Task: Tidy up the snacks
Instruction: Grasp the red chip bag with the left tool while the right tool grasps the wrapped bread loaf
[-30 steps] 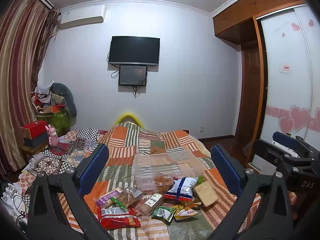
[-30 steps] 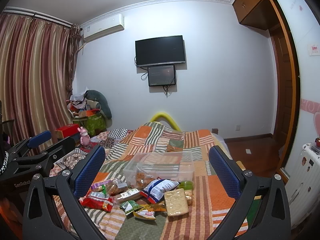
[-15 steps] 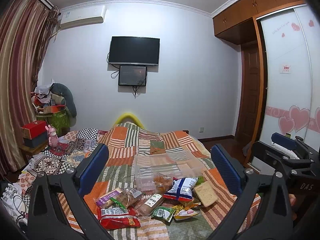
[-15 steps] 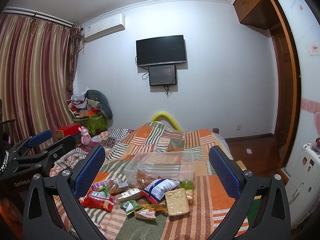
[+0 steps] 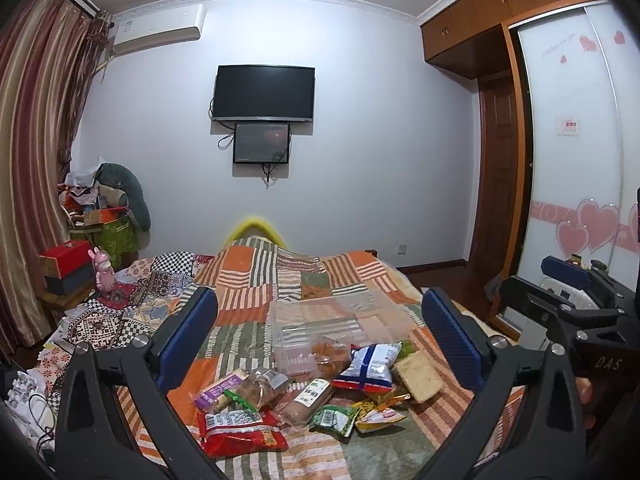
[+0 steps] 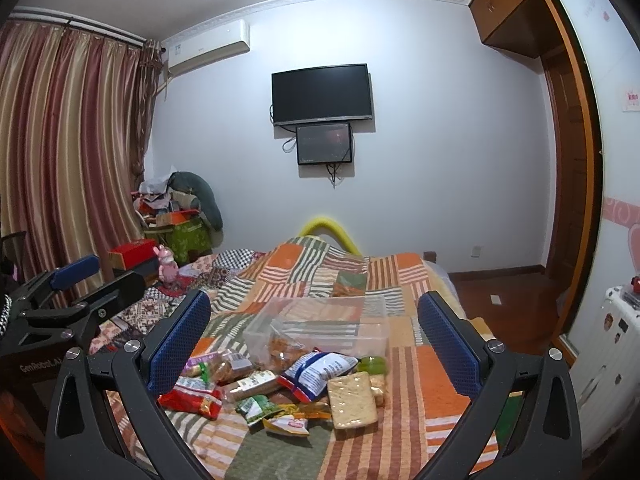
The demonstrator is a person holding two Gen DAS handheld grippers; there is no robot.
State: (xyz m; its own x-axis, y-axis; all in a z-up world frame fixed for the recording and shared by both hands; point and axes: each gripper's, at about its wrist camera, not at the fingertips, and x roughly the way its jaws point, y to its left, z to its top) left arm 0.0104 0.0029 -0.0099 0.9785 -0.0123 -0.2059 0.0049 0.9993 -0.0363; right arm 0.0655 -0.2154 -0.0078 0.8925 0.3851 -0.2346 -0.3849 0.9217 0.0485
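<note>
A pile of snack packets lies on the patchwork bed: a red bag [image 5: 240,430], a blue-and-white bag [image 5: 370,366], a tan cracker pack [image 5: 418,374] and small green packs [image 5: 334,420]. Behind them stands a clear plastic box [image 5: 340,320] with a snack bag inside. My left gripper [image 5: 318,340] is open and empty, held above the near end of the bed. My right gripper [image 6: 314,344] is open and empty too, above the same pile: red bag [image 6: 192,398], blue-and-white bag [image 6: 316,372], cracker pack [image 6: 352,400], clear box [image 6: 320,326]. Each gripper shows at the edge of the other's view.
The bed [image 6: 436,384] has a striped quilt. Boxes, a pink toy [image 5: 104,270] and piled clothes stand at the left by the curtain [image 6: 68,152]. A wardrobe [image 5: 568,152] and door are at the right. A TV [image 5: 262,94] hangs on the far wall.
Almost nothing differs. Both grippers stay open over the bed, with only a slight drift of the views.
</note>
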